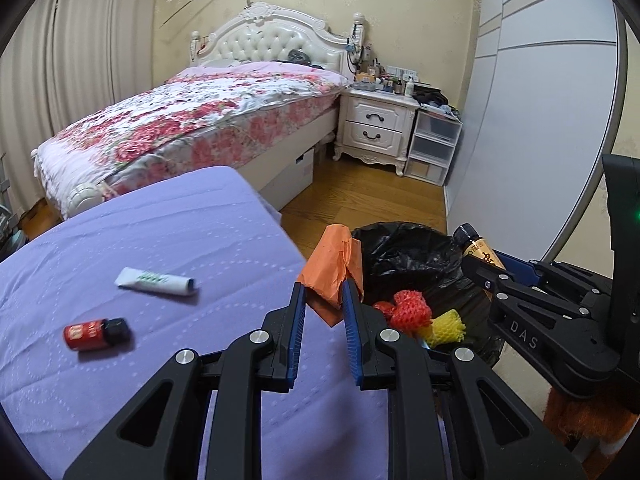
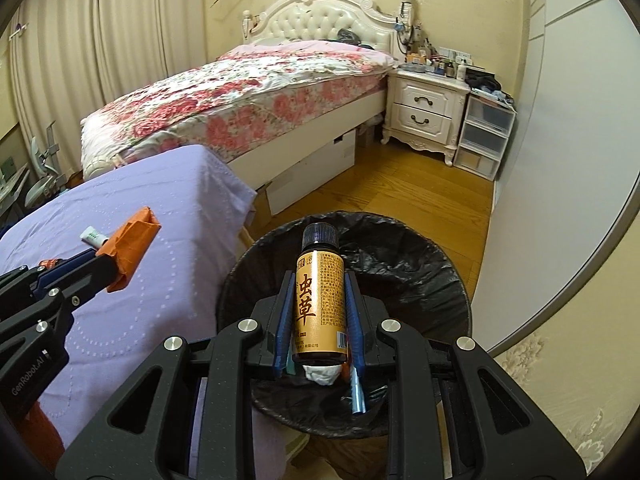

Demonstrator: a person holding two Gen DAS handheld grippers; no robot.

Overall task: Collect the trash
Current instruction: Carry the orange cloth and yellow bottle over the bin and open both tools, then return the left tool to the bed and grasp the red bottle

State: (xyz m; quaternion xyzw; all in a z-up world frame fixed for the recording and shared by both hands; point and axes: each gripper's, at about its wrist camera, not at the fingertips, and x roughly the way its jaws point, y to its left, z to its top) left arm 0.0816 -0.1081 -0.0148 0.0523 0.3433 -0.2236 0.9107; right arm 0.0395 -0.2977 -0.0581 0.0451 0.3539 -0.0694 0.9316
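Observation:
My left gripper (image 1: 323,286) is shut on a crumpled orange paper (image 1: 332,260), held over the purple-covered table's right edge beside the black-lined bin (image 1: 404,248). My right gripper (image 2: 319,276) is shut on a brown bottle with a gold label (image 2: 320,300), held above the bin (image 2: 440,268). From the right wrist view the left gripper (image 2: 114,266) and its orange paper (image 2: 134,236) show at the left. The bin holds red foam net (image 1: 412,308), yellow foam net (image 1: 444,324) and a white wad (image 2: 320,374). A white tube (image 1: 156,280) and a small red bottle (image 1: 96,334) lie on the purple cloth (image 1: 180,232).
A bed with a floral cover (image 1: 192,120) stands behind the table. A white nightstand (image 1: 376,128) and clear plastic drawers (image 1: 434,144) stand at the far wall. A grey wardrobe door (image 1: 540,120) runs along the right. Wooden floor (image 1: 372,196) lies between bed and bin.

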